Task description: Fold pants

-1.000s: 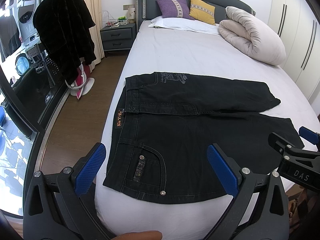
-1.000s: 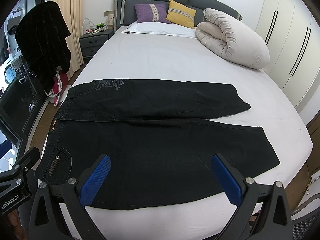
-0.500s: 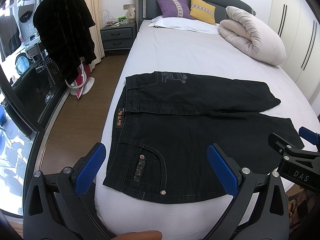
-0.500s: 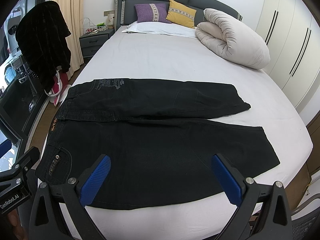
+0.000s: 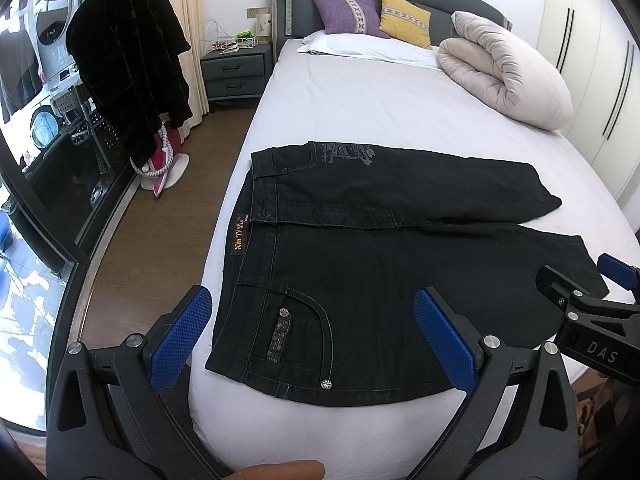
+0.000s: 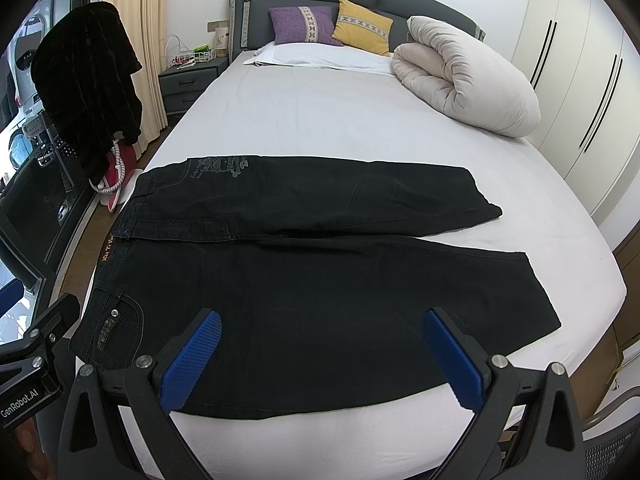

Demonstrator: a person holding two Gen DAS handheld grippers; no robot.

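Black denim pants (image 5: 380, 264) lie flat across the bed (image 5: 360, 112), waistband at frame left, legs running to frame right, far leg partly lapped over the near one. I've got both sets of fingers spread wide and empty: left gripper (image 5: 316, 336) hovers over the pocket corner, right gripper (image 6: 320, 356) over the near leg's lower edge. I'd call this pre-grasp; no fold started. Next move: drop both to the near edge, pinch waistband and hem, carry over lengthwise.
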